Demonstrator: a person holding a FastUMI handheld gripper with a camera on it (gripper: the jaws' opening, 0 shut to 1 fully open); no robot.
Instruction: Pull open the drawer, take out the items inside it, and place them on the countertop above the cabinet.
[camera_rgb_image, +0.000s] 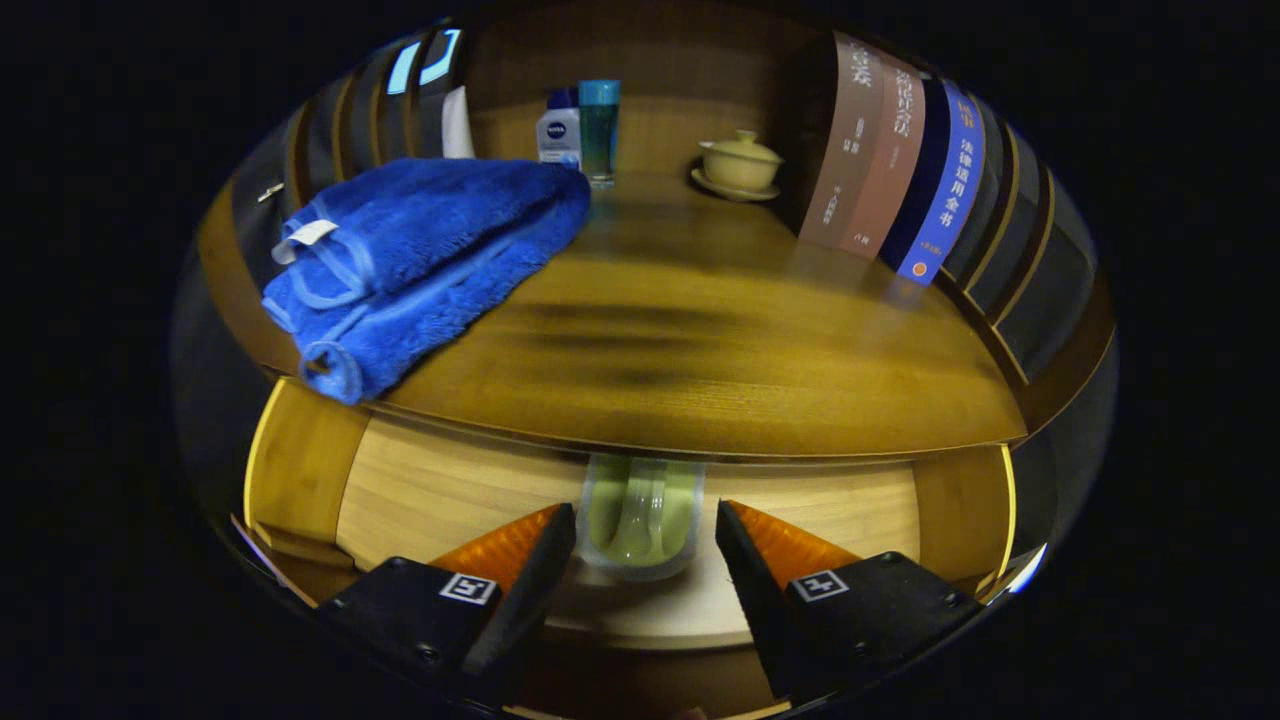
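gripper (645, 535) jaws spread wide, gripping nothing; pale green container (640, 515) lies between them in the open drawer (450, 490), under the surface (700, 340) front edge. risk: lifting it could strike that edge.

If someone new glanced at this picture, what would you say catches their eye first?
Most likely the bright blue folded towel, lying on the wooden countertop and hanging slightly over its front edge. Next, the pale green translucent container in the open drawer below, sitting between the open tongs, partly tucked under the countertop's edge. Further back stand two bottles, a lidded cup and a row of books.
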